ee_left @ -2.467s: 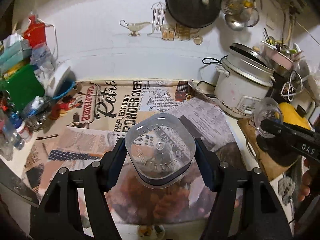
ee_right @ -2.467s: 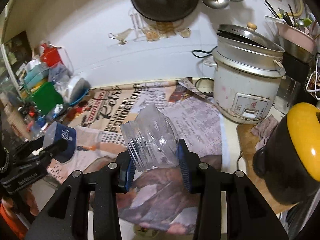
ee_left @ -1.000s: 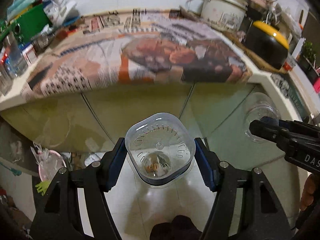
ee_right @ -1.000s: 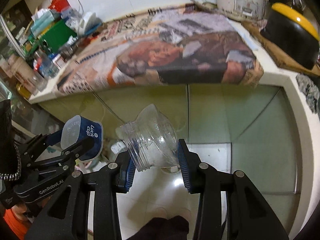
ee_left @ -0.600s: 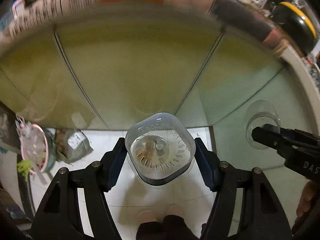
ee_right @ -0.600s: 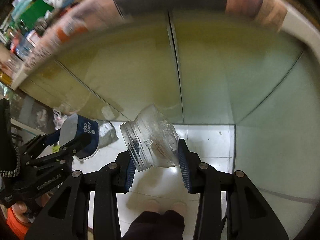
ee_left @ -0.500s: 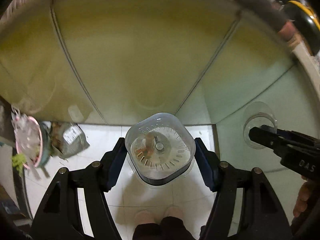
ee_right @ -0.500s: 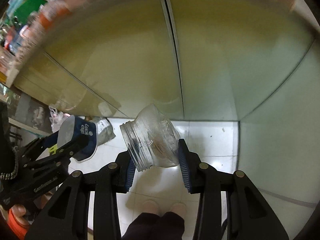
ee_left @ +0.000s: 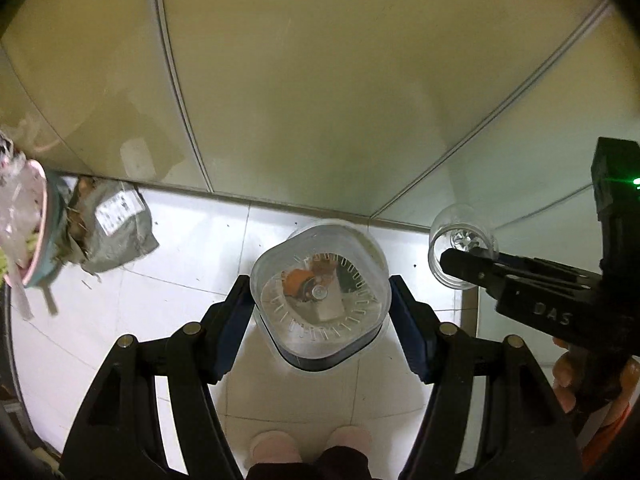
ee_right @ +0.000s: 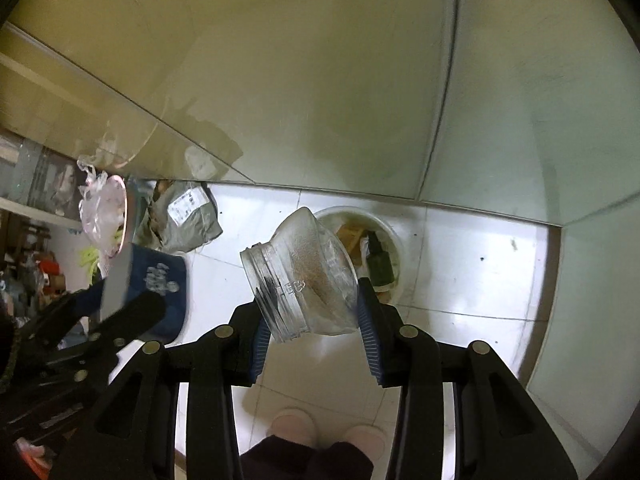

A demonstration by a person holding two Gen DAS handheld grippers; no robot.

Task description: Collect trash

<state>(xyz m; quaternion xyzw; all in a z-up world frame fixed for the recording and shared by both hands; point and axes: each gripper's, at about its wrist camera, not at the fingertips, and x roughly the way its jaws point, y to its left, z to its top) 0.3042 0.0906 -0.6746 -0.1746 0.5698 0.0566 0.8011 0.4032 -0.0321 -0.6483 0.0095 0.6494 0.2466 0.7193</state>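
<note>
My left gripper [ee_left: 320,312] is shut on a clear, square-shouldered plastic cup [ee_left: 320,276] with a blue band. It points down at the white tiled floor [ee_left: 192,280]. In the right wrist view that cup [ee_right: 152,280] hangs at the left in the left gripper [ee_right: 132,312]. My right gripper [ee_right: 312,320] is shut on a clear plastic jar [ee_right: 300,272], tilted with its threaded mouth to the lower left. A round white trash bin [ee_right: 396,236] with scraps inside stands on the floor just beyond the jar. The jar [ee_left: 460,240] also shows at the right of the left wrist view.
Pale green cabinet fronts [ee_right: 320,80] rise behind the bin. At the left stand a pink bin lined with a plastic bag [ee_right: 108,208] and a grey sack [ee_right: 188,208]. The person's feet in pink slippers [ee_right: 292,420] are on the tiles below the grippers.
Both grippers have dropped from counter height to near the floor, each still holding its container. The counter has left the views, and the floor, the white bin and the sacks have come in.
</note>
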